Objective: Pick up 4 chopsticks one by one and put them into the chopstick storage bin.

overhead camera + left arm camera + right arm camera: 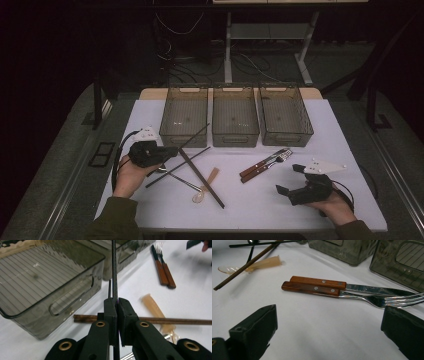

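While right gripper jaws gape, left gripper jaws clamp black chopstick btwn tips.

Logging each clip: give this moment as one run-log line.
left claw: shut on black chopstick | right claw: open, facing fork and knife | bins: empty

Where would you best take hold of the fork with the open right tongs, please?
Probably across the wooden handle of the fork, from above. It lies flat against the knife, so one finger needs the free near side and the other must wedge between them. The right tongs already face it.
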Tool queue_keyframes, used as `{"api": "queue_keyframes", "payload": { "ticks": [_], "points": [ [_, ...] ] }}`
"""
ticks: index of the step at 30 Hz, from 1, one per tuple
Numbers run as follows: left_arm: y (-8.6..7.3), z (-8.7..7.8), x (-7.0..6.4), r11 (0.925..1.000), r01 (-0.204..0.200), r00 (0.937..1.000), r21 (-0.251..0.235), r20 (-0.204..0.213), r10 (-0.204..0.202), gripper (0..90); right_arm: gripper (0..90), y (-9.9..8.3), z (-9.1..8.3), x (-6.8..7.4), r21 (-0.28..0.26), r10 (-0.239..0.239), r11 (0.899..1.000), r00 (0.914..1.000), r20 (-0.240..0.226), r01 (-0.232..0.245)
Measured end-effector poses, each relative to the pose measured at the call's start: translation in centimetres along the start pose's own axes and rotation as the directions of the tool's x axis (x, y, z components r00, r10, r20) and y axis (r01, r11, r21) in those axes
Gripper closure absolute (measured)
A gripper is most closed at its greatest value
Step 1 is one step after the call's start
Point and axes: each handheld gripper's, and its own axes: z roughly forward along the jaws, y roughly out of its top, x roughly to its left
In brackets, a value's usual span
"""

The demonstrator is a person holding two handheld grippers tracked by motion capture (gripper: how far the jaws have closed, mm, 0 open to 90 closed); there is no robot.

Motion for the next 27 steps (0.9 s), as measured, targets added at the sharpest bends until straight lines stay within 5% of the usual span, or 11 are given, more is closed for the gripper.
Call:
{"api": "queue_keyframes", "payload": {
  "ticks": [27],
  "points": [
    [4.6,0.9,3.0,0.9978,0.048,0.9984,-0.045,-0.027,-0.049,84.9,0.9,0.0,0.0,-0.1,-0.020,0.022,1.000,0.9997,-0.010,-0.022]
  ]
}}
